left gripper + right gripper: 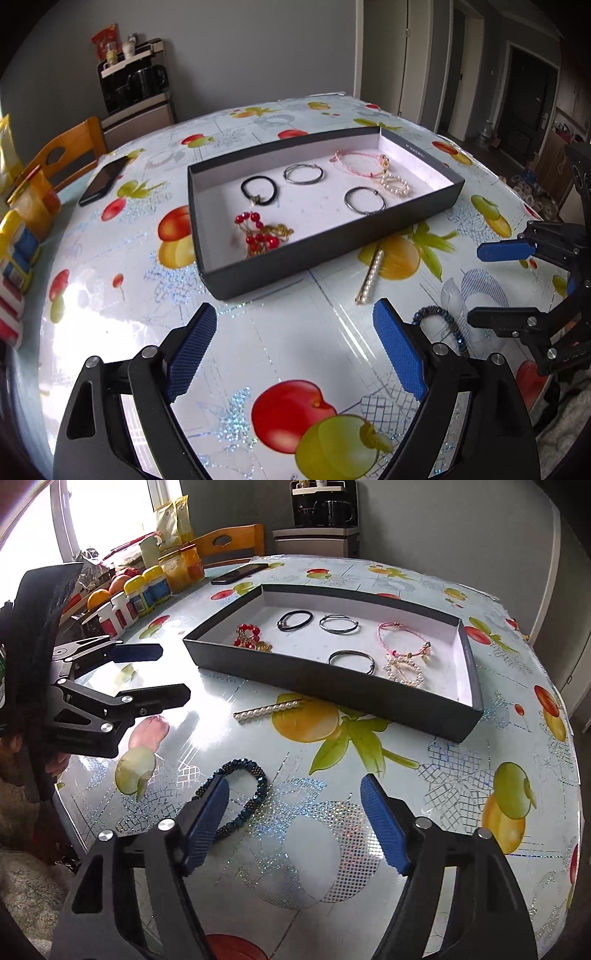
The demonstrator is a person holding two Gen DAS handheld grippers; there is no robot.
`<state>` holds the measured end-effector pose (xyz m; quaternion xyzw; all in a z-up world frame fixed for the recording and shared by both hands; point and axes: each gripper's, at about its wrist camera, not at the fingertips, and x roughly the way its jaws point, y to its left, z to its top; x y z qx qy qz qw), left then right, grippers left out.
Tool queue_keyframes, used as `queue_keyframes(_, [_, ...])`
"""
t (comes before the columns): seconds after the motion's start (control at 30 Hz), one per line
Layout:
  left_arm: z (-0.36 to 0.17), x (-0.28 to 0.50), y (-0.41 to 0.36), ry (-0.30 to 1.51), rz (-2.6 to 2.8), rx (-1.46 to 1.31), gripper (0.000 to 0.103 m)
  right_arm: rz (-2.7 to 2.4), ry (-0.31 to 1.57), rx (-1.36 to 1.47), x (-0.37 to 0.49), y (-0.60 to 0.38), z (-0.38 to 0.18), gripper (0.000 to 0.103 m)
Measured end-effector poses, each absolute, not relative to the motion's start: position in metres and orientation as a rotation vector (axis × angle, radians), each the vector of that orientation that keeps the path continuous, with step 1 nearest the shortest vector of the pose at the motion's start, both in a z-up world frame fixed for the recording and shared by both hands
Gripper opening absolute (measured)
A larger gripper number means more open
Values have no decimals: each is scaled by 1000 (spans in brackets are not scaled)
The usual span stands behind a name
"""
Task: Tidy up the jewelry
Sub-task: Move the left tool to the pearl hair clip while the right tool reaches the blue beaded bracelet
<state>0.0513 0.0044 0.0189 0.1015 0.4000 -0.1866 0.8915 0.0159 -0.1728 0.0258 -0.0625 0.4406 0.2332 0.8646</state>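
- On the fruit-patterned glossy worktop point(295, 350), at its left side, a dark flat phone point(103, 180) is seen lying well apart from the jewelry; it plays no part in the task.
- Next, the left tool point(295, 345) is held above bare worktop with its blue-padded jaws spread wide and nothing between them.
- Further along, the shallow dark-grey cardboard tray with a white floor point(258, 269) is found already loaded: a red-beaded gold piece point(258, 234), a black elastic hair tie point(259, 189), two silver metal rings point(303, 173) point(365, 199), a pink cord bracelet point(360, 164) and a pearl-and-gold bracelet point(396, 184).
- Just in front of the tray, outside it, a long pearl-studded gold hair clip point(369, 277) is left lying on the worktop.
- To the right, a dark blue beaded bracelet point(236, 797) is also left outside the tray, near the worktop's front edge.
- The right tool point(295, 801) is held wide apart and empty, its left pad overlapping the blue bracelet in view; contact cannot be confirmed.
- The step in hand is judged to be the pick-up of the blue bracelet, with two pieces still to be stowed.
- For the next move, the right tool would need to be shifted leftward so the bead band is straddled, lowered, closed gently, then carried to a free patch of tray floor.
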Motion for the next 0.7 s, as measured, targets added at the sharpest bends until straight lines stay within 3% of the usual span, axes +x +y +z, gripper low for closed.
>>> queue_keyframes(0.33, [6, 48, 1, 844, -397, 216, 89, 522, 953, -182, 20, -153, 12, 30])
queue_keyframes(0.57, [3, 51, -2, 854, -417, 208, 89, 524, 947, -226, 21, -144, 9, 17])
queue_keyframes(0.63, [2, 51, -3, 855, -424, 208, 89, 525, 940, -230, 20, -144, 8, 7])
queue_keyframes(0.7, [2, 52, -4, 856, -428, 208, 89, 527, 937, -239, 19, -143, 8, 7])
